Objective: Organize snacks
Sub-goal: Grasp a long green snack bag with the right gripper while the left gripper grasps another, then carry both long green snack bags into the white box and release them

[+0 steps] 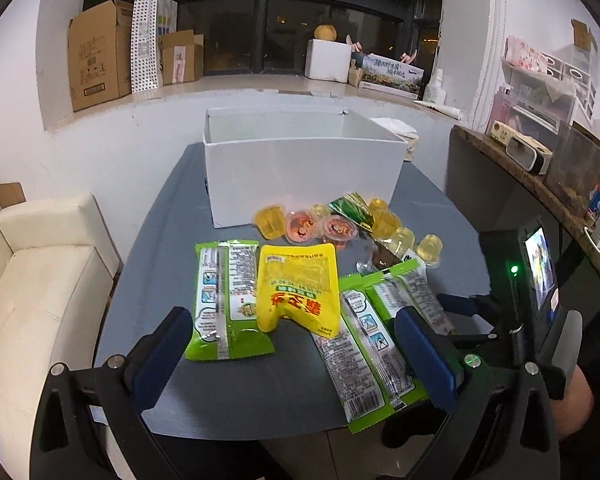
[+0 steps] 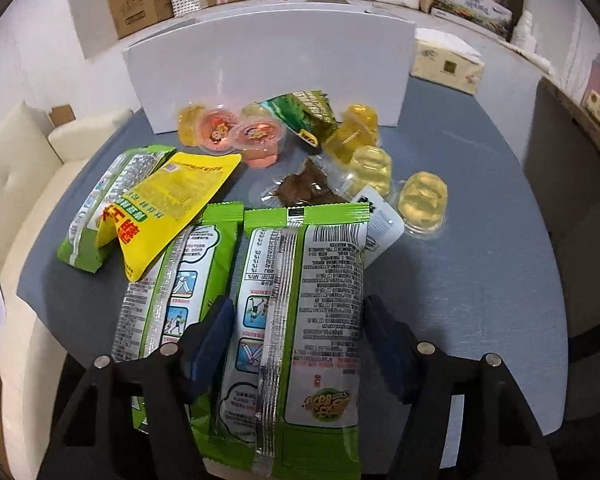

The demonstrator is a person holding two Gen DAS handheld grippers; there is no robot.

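Green snack packet (image 2: 300,320) lies between the right gripper's (image 2: 298,332) blue pads, which pinch its edges.

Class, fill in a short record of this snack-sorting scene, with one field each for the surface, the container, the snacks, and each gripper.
surface: grey table
container: white box, open top, behind the snacks
snacks: three green packets, a yellow pouch lying across them, jelly cups near the box
left gripper: open, above the packets, holding nothing
right gripper: fingers either side of the rightmost packet; cannot tell whether they press on it
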